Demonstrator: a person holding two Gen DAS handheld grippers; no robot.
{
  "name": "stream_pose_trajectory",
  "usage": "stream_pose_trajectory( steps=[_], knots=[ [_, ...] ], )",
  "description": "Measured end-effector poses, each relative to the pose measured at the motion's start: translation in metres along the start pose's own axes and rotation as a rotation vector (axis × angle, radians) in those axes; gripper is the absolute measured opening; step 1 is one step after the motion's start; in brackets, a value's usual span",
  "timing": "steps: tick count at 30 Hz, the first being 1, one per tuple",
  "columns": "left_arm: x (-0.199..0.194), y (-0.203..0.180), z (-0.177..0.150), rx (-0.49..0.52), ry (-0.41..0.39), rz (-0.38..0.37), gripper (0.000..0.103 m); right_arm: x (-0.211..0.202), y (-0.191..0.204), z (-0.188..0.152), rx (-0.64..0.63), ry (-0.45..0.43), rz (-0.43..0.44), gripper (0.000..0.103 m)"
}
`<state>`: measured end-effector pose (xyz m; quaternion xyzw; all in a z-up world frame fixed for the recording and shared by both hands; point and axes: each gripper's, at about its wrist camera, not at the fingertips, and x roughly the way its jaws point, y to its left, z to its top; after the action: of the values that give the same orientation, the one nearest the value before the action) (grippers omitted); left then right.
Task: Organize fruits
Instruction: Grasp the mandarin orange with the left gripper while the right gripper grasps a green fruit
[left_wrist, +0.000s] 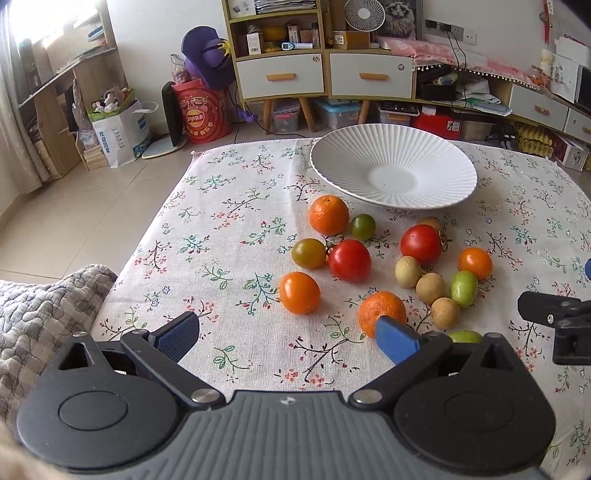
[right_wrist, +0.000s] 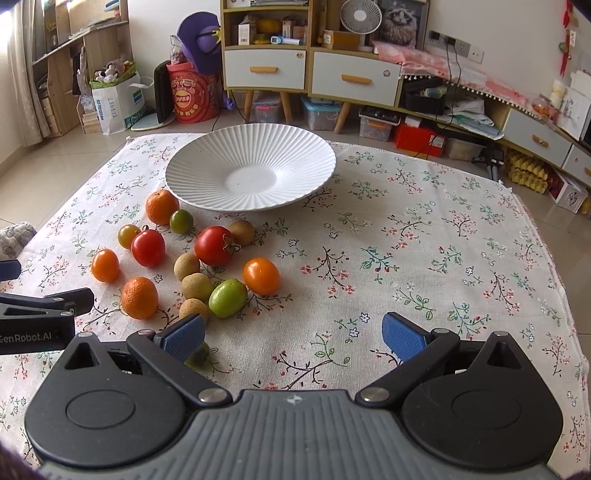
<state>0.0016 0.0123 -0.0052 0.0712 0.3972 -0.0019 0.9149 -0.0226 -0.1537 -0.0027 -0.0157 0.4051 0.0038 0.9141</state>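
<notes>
A white ribbed plate (left_wrist: 332, 162) (right_wrist: 192, 177) stands empty at the table's far side. In front of it lie several loose fruits: mandarins (left_wrist: 328, 215) (right_wrist: 139, 297), red tomatoes (left_wrist: 349, 260) (right_wrist: 214, 246), orange tomatoes (left_wrist: 299, 292) (right_wrist: 261, 276), green ones (left_wrist: 463, 288) (right_wrist: 227, 298) and tan longans (left_wrist: 430, 288) (right_wrist: 196, 287). My left gripper (left_wrist: 288, 334) is open and empty, its right fingertip just in front of the near mandarin (left_wrist: 380, 308). My right gripper (right_wrist: 293, 334) is open and empty, right of the fruits; a green fruit (right_wrist: 199, 356) is partly hidden behind its left finger.
A floral cloth (left_wrist: 221, 240) (right_wrist: 424, 240) covers the table. A quilted cushion (left_wrist: 40, 314) lies at its left edge. Cabinets (right_wrist: 314, 74), a red drum (left_wrist: 201, 110) and storage boxes stand on the floor beyond.
</notes>
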Motion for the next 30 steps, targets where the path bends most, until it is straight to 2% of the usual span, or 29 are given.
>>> stream_pose_trajectory(
  steps=[4,8,11,13,16,20,30],
  knots=[
    [0.005,0.004,-0.001,0.047,-0.005,-0.082,0.096,0.005,-0.003,-0.002,0.004,-0.025,0.118,0.1],
    [0.012,0.005,-0.005,0.072,-0.001,-0.119,0.096,0.012,-0.009,-0.006,0.05,-0.006,0.213,0.096],
    [0.019,0.006,-0.008,0.083,0.019,-0.16,0.094,0.017,-0.011,-0.011,0.061,0.013,0.28,0.086],
    [0.02,0.009,-0.01,0.073,0.02,-0.204,0.091,0.02,-0.011,-0.015,0.062,0.031,0.336,0.073],
    [0.024,0.01,-0.012,0.062,0.021,-0.257,0.084,0.021,-0.008,-0.021,0.044,0.046,0.394,0.065],
    [0.028,0.004,-0.016,0.065,0.022,-0.311,0.074,0.019,-0.001,-0.026,-0.014,0.043,0.42,0.059],
    [0.038,-0.006,-0.023,0.086,-0.034,-0.363,0.063,0.022,0.004,-0.03,-0.084,0.032,0.399,0.044]
  ],
)
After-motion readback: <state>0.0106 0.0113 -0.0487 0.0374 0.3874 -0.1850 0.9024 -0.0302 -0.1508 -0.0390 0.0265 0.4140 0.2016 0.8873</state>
